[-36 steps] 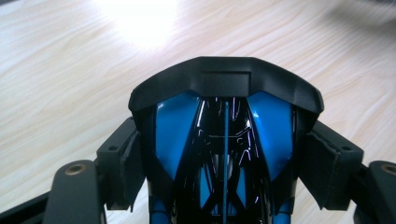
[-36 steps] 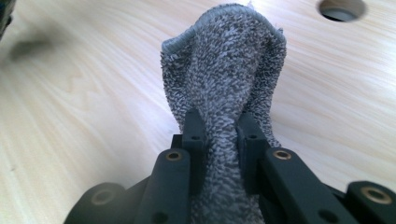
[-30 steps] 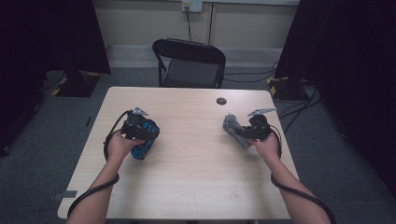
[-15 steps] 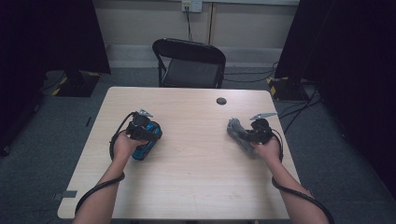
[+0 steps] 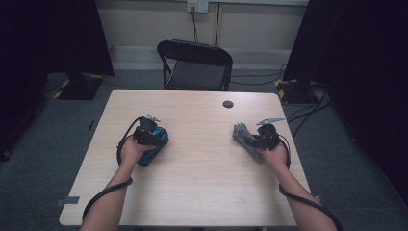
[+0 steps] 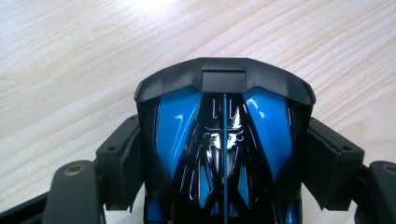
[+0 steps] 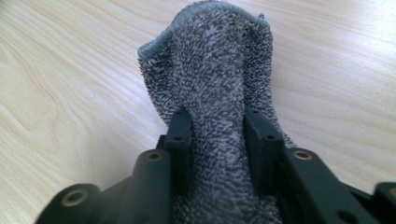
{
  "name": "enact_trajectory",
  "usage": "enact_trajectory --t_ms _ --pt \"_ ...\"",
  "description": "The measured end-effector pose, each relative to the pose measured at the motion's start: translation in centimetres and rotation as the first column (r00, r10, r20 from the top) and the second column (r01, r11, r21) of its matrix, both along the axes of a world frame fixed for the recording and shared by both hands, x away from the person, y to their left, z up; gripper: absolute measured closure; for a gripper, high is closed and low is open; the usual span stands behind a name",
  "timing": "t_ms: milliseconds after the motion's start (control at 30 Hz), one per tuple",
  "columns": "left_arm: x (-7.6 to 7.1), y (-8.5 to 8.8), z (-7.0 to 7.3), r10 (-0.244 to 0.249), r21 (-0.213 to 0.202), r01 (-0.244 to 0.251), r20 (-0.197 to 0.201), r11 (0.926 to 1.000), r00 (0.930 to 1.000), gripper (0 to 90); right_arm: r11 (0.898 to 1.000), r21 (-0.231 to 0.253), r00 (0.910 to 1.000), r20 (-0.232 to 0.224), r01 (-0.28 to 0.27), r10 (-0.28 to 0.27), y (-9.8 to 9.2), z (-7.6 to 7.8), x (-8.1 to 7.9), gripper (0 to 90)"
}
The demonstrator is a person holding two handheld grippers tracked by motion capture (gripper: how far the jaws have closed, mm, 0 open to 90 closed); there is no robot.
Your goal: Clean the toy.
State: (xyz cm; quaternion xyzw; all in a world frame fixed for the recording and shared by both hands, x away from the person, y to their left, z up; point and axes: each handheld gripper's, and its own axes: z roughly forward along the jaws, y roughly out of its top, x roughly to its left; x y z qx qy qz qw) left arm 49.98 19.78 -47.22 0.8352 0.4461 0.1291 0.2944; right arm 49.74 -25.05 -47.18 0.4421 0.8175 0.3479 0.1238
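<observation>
The grey towel point(image 7: 210, 93) is bunched between the jaws of the right gripper point(image 7: 217, 126), which have just been opening; whether the pads press on it yet cannot be told. Its long axis runs straight ahead of that gripper, the free end draping onto the table point(image 5: 202, 183). Well apart on the person's left, the blue and black toy car point(image 6: 224, 144) is clasped across its width by the left gripper point(image 6: 224, 163), its nose pointing away. Any coming-together is judged a sideways move across the bare table between them.

a curtained recording studio: black drapes point(image 5: 53, 38), folding chair point(image 5: 195, 62), floor cables point(image 5: 260, 79).
</observation>
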Motion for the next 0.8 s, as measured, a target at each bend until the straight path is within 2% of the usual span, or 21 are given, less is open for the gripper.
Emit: enact_trajectory --t_ms 167,300,333,433,500,600,800 --pt "0.1 -0.5 -0.7 -0.012 0.018 0.012 -0.010 0.9998 0.9999 24.6 1.000 0.007 0.9999 0.003 0.012 -0.012 -0.1 -0.1 0.0 51.8" --pt "0.0 -0.7 -1.0 -0.009 0.022 0.009 -0.009 0.9997 0.9999 24.3 1.000 0.003 0.9999 0.010 0.004 -0.004 0.0 -0.1 -0.1 48.6" --pt "0.0 -0.7 -1.1 -0.015 0.031 0.016 -0.016 0.9994 0.9998 24.3 1.000 -0.003 0.9999 0.014 0.000 0.000 0.0 -0.1 -0.1 44.3" --pt "-0.1 -0.7 -1.2 -0.012 0.024 0.012 -0.014 0.9996 0.9998 23.5 1.000 -0.002 0.9998 0.020 0.001 -0.001 0.0 0.0 -0.1 39.6" --pt "-0.1 -0.6 -1.0 -0.004 0.002 0.004 -0.012 1.0000 0.9999 22.7 1.000 -0.008 0.9995 0.031 -0.001 0.001 0.0 0.1 -0.2 37.5" --pt "-0.1 -0.5 -0.5 -0.001 0.003 0.001 0.004 1.0000 1.0000 20.0 1.000 -0.004 0.9993 0.037 -0.006 0.006 0.0 0.3 -0.3 35.8" --pt "-0.4 -0.1 0.8 -0.001 -0.017 0.001 0.023 0.9999 0.9997 17.5 1.000 -0.007 0.9985 0.051 -0.016 0.016 0.3 0.8 -0.4 26.6"
